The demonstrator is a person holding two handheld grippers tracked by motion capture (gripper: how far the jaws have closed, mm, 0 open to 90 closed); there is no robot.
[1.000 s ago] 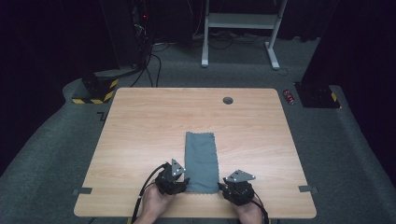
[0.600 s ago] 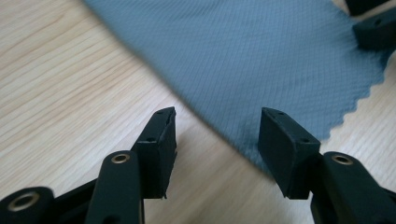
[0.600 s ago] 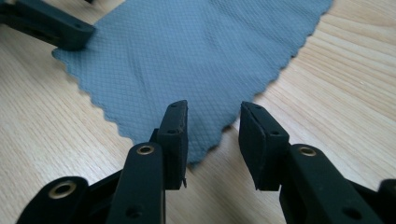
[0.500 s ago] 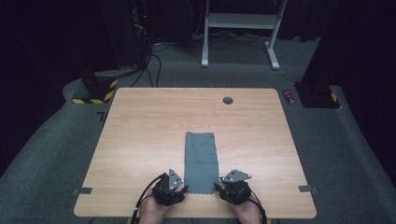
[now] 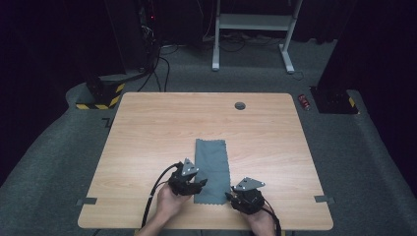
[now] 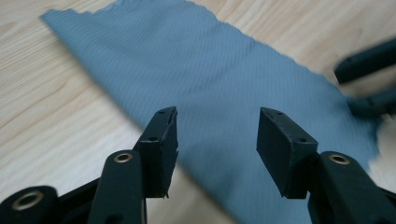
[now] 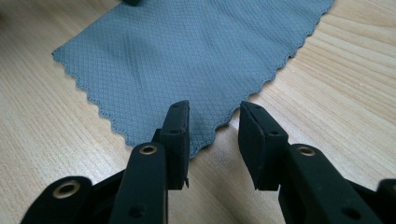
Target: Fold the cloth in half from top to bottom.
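Near the table's [image 5: 147,128] front edge, the left gripper [image 5: 198,185] hovers over the grey cloth's [image 5: 212,167] left side, jaws apart. The right gripper [image 5: 229,196], jaws apart after opening, straddles its front right corner.

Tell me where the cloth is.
In the high view the cloth lies flat on the table, near its front edge at mid-width, with the left claw and right claw at its near corners.

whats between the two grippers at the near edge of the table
The near end of the grey-blue rectangular cloth, seen in the high view between the left gripper and right gripper.
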